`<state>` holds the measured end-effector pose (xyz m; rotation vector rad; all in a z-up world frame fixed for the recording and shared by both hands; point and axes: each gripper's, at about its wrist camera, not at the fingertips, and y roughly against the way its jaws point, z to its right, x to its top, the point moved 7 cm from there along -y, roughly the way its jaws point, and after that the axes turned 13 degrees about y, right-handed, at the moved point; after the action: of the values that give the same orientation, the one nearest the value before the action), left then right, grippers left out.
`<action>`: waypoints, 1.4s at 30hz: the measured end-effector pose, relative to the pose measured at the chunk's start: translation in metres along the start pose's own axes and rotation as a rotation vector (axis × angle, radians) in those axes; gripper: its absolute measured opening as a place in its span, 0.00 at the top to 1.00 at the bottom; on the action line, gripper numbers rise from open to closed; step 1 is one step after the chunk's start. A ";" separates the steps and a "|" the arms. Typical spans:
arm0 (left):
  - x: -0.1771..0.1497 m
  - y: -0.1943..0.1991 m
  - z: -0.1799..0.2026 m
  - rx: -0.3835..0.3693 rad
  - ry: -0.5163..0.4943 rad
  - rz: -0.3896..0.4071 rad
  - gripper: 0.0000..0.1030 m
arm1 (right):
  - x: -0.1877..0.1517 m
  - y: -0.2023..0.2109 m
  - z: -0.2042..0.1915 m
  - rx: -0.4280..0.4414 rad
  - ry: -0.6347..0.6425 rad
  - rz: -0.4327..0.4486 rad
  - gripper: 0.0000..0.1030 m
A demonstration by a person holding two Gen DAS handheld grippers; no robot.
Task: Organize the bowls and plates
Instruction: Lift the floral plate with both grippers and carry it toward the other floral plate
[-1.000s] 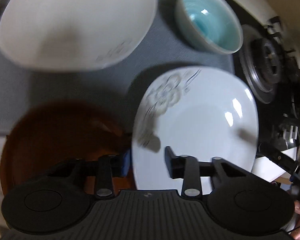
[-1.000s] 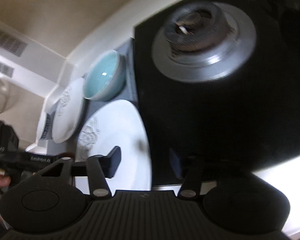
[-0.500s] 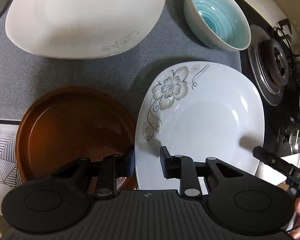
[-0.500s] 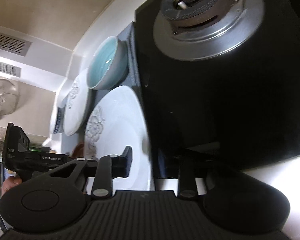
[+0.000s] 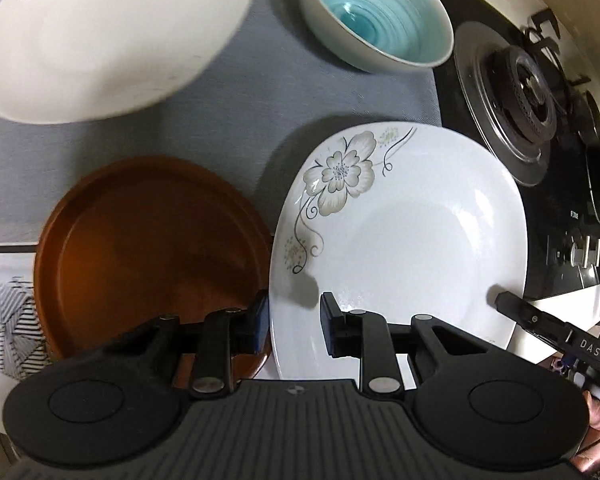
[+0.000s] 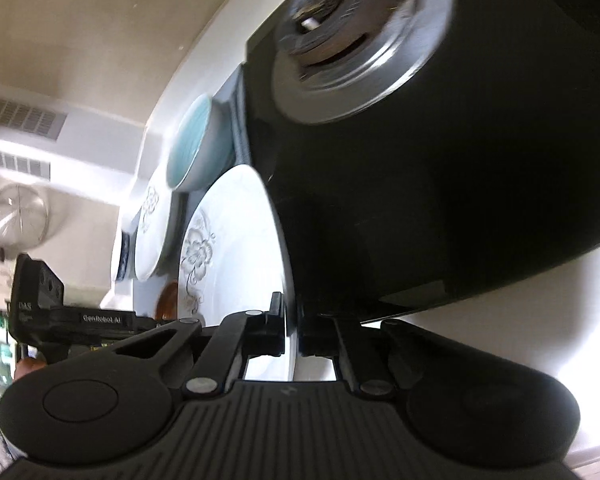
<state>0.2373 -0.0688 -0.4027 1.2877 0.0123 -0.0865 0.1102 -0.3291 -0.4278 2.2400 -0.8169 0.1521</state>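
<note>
A white flowered plate (image 5: 404,240) lies on the grey mat, its rim over the brown plate's edge. My left gripper (image 5: 294,326) straddles its near left rim with a gap between the jaws. My right gripper (image 6: 291,330) is shut on the plate's (image 6: 236,240) right rim, one finger above and one below. A brown plate (image 5: 148,248) sits left of it. A second white plate (image 5: 100,36) lies at the back left. A teal bowl (image 5: 376,16) stands at the back.
A black gas hob with a burner (image 5: 528,92) lies right of the mat, close to the flowered plate; it fills the right wrist view (image 6: 440,160). A patterned mat (image 5: 4,312) lies at the left. A blue-rimmed dish (image 6: 123,256) stands far left.
My right gripper has closed onto the flowered plate's right rim. My left gripper's jaws have narrowed around the plate's left rim. The view has shifted slightly.
</note>
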 end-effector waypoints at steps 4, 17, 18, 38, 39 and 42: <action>0.001 -0.010 0.006 0.002 -0.018 -0.010 0.61 | 0.002 0.000 0.003 -0.010 0.027 -0.015 0.93; -0.003 0.009 -0.028 -0.027 0.005 0.027 0.85 | -0.002 -0.021 -0.017 -0.016 0.119 -0.070 0.89; -0.001 0.012 -0.033 -0.026 0.015 0.031 0.85 | -0.002 -0.024 -0.020 -0.011 0.123 -0.079 0.89; -0.022 0.000 -0.027 -0.083 0.019 -0.059 0.82 | 0.000 -0.005 -0.019 0.088 0.135 -0.081 0.89; -0.022 -0.002 -0.027 -0.086 0.024 -0.064 0.81 | 0.000 -0.005 -0.015 0.082 0.133 -0.081 0.90; -0.015 -0.006 -0.026 -0.091 0.043 -0.073 0.68 | -0.003 -0.012 -0.006 0.069 0.137 -0.102 0.91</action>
<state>0.2233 -0.0444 -0.4148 1.1979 0.0992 -0.1198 0.1154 -0.3172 -0.4315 2.3022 -0.6313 0.2857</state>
